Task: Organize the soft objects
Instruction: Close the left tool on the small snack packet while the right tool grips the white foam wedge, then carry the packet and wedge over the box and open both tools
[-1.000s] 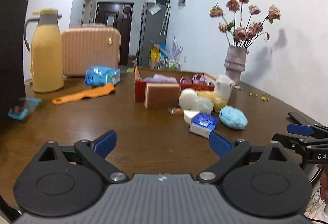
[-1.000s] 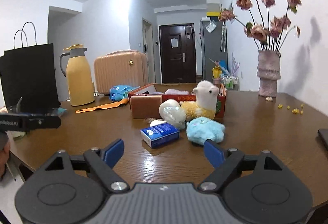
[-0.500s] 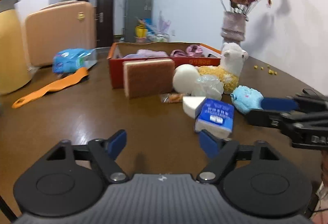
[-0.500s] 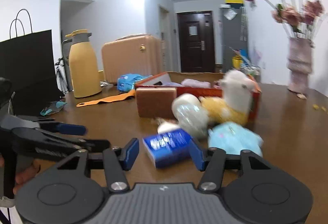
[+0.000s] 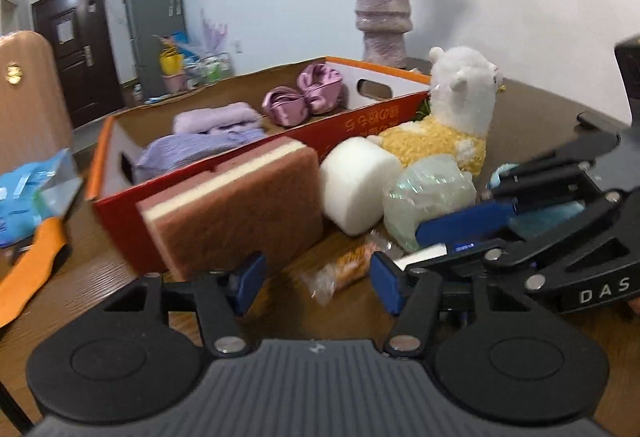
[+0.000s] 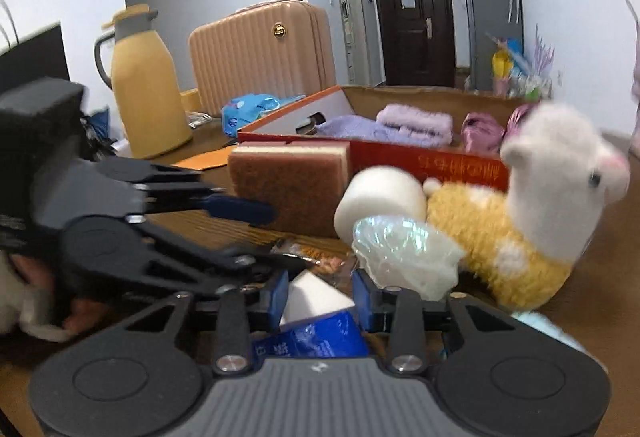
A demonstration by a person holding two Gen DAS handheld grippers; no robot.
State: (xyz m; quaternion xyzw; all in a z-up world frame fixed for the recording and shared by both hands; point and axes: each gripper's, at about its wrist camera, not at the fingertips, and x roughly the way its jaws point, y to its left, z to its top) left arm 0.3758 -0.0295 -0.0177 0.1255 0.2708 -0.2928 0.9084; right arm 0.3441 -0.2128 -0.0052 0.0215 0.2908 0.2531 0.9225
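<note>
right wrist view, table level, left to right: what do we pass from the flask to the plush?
Yellow flask → brown sponge → white foam cylinder → alpaca plush. The clear plastic bundle overlaps both cylinder and plush, so it's left out.

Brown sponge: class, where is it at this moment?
In both wrist views the brown sponge stands on edge against the red box's front wall, with the white foam roll beside it, between sponge and alpaca toy.
</note>
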